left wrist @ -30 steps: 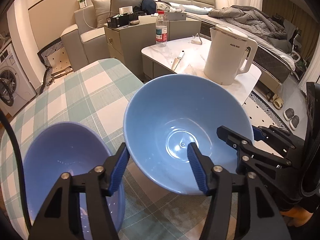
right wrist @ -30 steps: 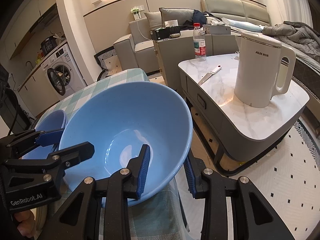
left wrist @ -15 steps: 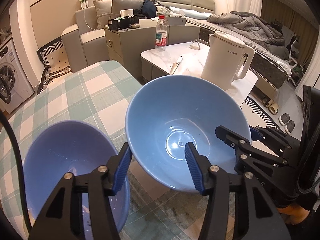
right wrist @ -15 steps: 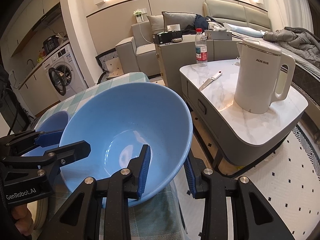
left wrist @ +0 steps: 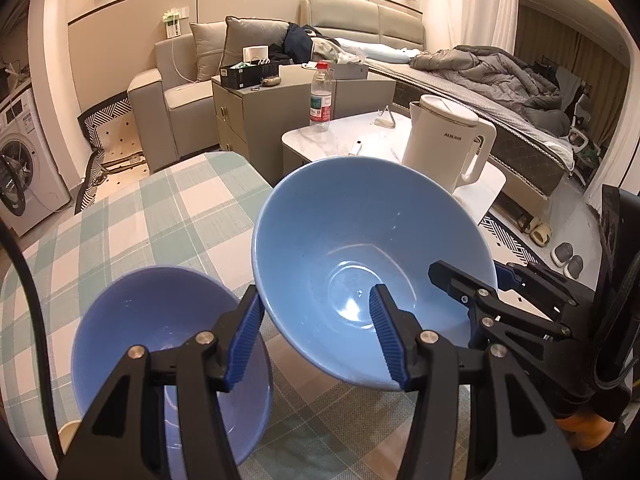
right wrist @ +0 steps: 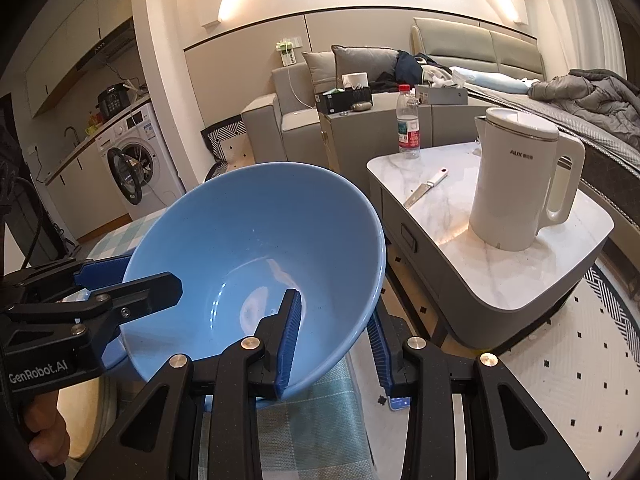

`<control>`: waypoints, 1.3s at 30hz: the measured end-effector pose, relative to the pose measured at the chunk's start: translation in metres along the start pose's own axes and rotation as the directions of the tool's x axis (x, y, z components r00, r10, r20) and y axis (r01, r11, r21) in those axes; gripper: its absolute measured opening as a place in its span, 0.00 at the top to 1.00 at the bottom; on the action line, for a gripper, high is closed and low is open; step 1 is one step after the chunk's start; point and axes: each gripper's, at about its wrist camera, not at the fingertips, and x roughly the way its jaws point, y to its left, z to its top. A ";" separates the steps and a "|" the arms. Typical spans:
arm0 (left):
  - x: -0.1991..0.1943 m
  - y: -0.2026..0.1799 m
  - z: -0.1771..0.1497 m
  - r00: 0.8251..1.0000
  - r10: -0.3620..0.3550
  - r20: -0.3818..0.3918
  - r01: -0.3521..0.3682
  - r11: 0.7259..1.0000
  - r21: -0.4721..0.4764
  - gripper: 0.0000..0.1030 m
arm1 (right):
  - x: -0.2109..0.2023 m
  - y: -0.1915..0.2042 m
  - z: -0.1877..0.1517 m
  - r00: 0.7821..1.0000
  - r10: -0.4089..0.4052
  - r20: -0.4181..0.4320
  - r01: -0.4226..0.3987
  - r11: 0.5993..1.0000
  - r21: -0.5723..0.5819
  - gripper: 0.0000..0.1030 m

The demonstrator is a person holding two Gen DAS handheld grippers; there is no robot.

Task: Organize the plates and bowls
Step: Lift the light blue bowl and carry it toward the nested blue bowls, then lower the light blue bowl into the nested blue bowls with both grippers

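The light blue bowl (left wrist: pixel 372 264) is tilted and lifted above the worktop (left wrist: pixel 132 216), which carries a green and white checked cloth. In the left wrist view the bowl fills the middle of the picture, with its open side turned toward the camera.

The right tool (right wrist: pixel 334 336) holds this bowl by the rim: one blue pad is inside the bowl and the other is outside, and both press on the wall, so the jaws stand narrow. In the left wrist view this tool (left wrist: pixel 500 280) comes in from 3 o'clock and clamps the rim on that side.

The left tool (left wrist: pixel 316 332) stands at the near rim of the same bowl, at 6 o'clock. Its jaws have just been closing a little, with the rim of the bowl between them. One finger is inside the bowl and the other is outside, but I cannot tell if the pads really press on the wall.

A darker blue bowl (left wrist: pixel 160 340) rests on the worktop at 8 o'clock, partly hidden behind the left tool.

Behind, at 1 o'clock, a white kettle (left wrist: pixel 448 144) stands on a low marble table (left wrist: pixel 360 136), with a water bottle (left wrist: pixel 321 96) and a knife (right wrist: pixel 426 188) near it.
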 end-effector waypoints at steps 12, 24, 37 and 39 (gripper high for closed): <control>-0.031 0.011 0.003 0.998 -0.011 0.063 0.012 1.000 -0.011 0.48 | -0.027 0.023 0.008 0.998 0.002 0.059 0.001 0.999 -0.044 0.67; -0.052 0.025 -0.002 0.995 0.000 0.097 0.003 1.000 -0.027 0.48 | -0.038 0.048 0.012 0.996 0.028 0.083 -0.022 0.997 -0.073 0.67; -0.072 0.046 -0.012 0.992 0.032 0.118 -0.026 0.998 -0.052 0.48 | -0.042 0.077 0.013 0.992 0.080 0.095 -0.069 0.991 -0.113 0.67; -0.074 0.050 -0.014 0.992 0.038 0.119 -0.032 0.998 -0.055 0.48 | -0.042 0.080 0.013 0.992 0.088 0.096 -0.076 0.990 -0.120 0.67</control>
